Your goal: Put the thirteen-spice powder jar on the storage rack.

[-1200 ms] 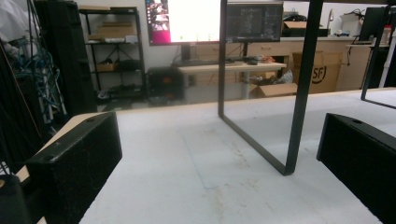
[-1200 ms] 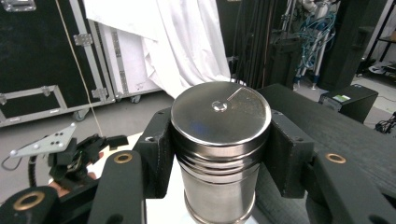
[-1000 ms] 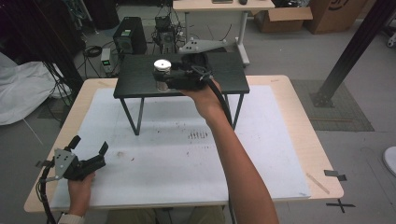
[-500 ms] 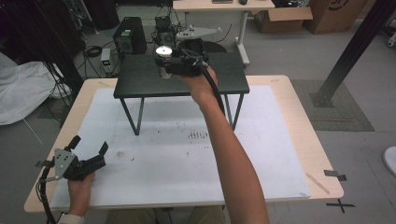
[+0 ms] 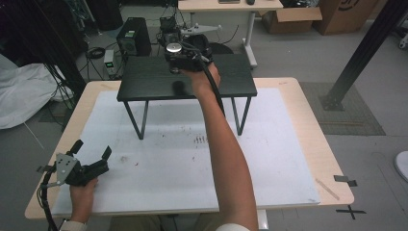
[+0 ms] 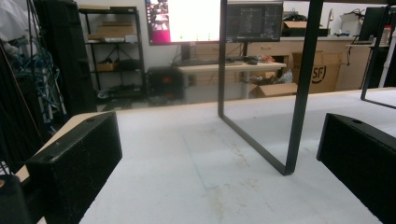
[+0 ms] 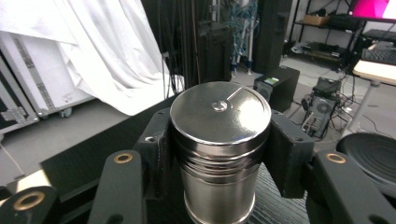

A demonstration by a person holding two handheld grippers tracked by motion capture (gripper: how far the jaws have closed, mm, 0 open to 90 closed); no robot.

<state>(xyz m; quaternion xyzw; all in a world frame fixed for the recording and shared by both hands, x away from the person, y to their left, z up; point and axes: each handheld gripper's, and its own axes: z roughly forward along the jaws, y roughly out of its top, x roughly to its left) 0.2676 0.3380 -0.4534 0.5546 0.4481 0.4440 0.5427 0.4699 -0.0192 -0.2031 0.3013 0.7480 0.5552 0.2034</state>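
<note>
Our right gripper [image 7: 219, 154] has its two black pads [image 7: 156, 144] clamped on either side of a steel canister [image 7: 219, 149], which stands upright between them with its flat, polished lid [image 7: 220, 109] facing up. Its base sits at the dark wood-grain top of the small black stand [image 5: 144, 79]; whether it rests fully on the surface we cannot tell. From the high view, the right gripper [image 5: 175, 57] holds the canister [image 5: 173, 47] at the far edge of that stand, right of its middle, our right arm [image 5: 223, 144] stretched across the white mat [image 5: 269, 144] to reach it.

Our left gripper [image 5: 91, 149] lies low at the near left corner of the table [image 5: 308, 106], held in the left hand [image 5: 82, 190], its fingers [image 6: 77, 158] spread wide apart with nothing between them. Along those jaws we see the bare white mat [image 6: 196, 186] and one thin black leg [image 6: 299, 88] of the stand rising from it, well apart from the gripper.

Beyond the table stand a desk [image 5: 226, 6], cardboard boxes [image 5: 293, 19] and a small computer case [image 5: 133, 36] on the grey floor.
</note>
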